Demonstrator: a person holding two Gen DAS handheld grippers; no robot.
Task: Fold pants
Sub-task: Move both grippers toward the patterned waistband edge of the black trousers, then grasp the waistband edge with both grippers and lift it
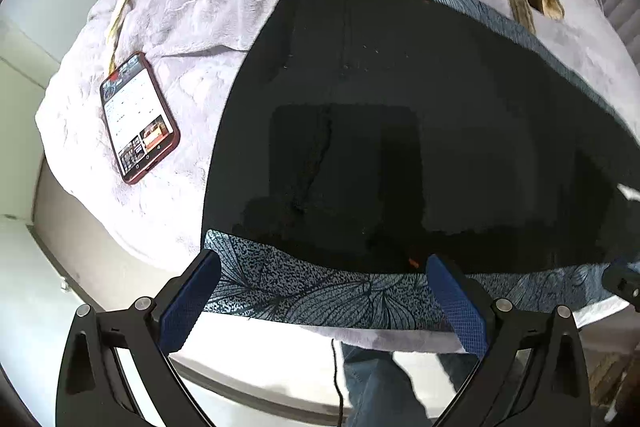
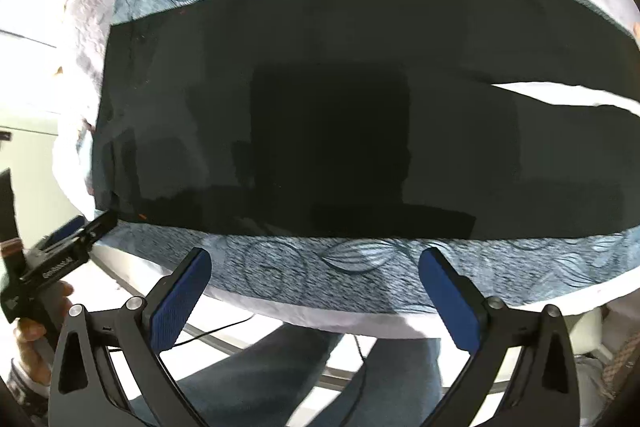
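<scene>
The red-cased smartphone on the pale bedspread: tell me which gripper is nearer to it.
Left. The red-cased smartphone lies ahead and to the left of the open left gripper, beside the black pants. The right gripper works farther right; its view shows no phone.

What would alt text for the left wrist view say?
Black pants lie flat on a blue patterned cloth over a pale blanket. The left hand-held gripper is open at their near edge, and a red-cased phone lies to the left.

White lettering is showing on the left gripper (image 2: pixel 68 259) body, too blurred to read; the phone (image 1: pixel 138 117) screen text is illegible.
</scene>
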